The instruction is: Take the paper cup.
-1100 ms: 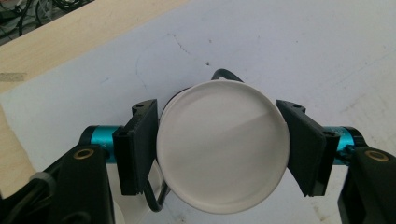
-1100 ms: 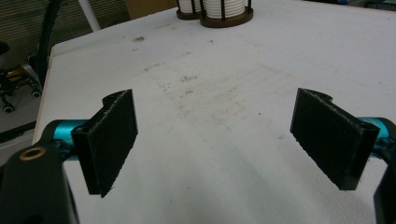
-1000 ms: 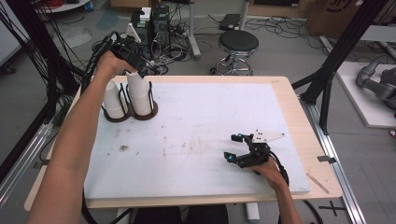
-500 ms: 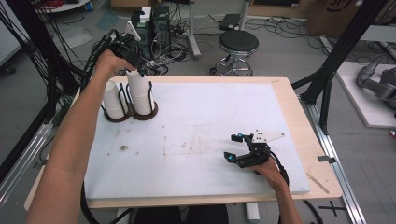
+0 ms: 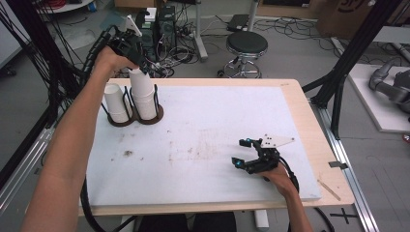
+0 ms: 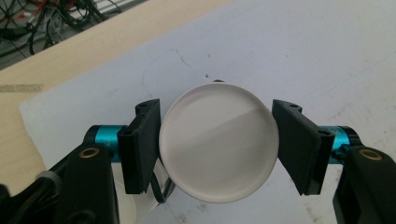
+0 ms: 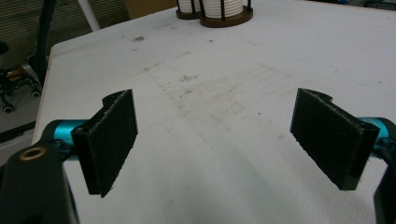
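At the far left of the white table (image 5: 208, 121), the left gripper (image 5: 137, 60) is pointing down over a stack of white cups (image 5: 143, 94) sitting in the right ring of a dark wire holder (image 5: 137, 117). Its jaws have just been closing, and in the left gripper view both black pads (image 6: 142, 142) are pressing the sides of the topmost cup (image 6: 218, 142), seen bottom-up. A second, shorter cup stack (image 5: 115, 102) is standing in the left ring, just beside. At the near right, the right gripper (image 5: 250, 154) is resting on the table with its jaws standing wide apart, nothing between them.
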Available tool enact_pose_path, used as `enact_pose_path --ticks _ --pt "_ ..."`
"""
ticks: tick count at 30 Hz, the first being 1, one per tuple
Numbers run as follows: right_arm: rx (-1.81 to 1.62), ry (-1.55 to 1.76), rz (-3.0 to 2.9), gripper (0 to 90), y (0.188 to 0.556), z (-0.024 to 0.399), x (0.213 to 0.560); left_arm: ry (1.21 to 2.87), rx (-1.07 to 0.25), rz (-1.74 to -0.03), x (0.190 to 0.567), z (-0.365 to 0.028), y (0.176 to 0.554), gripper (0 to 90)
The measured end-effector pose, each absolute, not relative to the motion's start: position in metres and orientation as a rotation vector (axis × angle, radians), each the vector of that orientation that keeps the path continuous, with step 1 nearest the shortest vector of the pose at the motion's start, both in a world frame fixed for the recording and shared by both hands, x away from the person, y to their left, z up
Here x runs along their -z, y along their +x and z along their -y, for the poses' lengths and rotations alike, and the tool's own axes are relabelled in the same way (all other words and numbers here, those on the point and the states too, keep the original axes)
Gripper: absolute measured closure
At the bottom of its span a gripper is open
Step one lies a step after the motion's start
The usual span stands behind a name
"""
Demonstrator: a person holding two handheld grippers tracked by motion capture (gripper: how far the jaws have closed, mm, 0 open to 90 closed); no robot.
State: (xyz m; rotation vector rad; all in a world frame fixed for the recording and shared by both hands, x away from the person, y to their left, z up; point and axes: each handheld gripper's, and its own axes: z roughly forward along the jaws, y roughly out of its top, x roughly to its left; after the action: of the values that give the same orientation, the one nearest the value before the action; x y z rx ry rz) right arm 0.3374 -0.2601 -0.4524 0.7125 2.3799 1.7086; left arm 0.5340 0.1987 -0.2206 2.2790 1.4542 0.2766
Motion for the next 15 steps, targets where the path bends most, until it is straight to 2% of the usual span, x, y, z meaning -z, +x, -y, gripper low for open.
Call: enact_pose_path --ticks 15 --pt "-1.701 0.704 -2.382 15.4 0.337 0.260 0.452 2.282 -0.299 -1.433 0.207 -0.198 0.528 35.4"
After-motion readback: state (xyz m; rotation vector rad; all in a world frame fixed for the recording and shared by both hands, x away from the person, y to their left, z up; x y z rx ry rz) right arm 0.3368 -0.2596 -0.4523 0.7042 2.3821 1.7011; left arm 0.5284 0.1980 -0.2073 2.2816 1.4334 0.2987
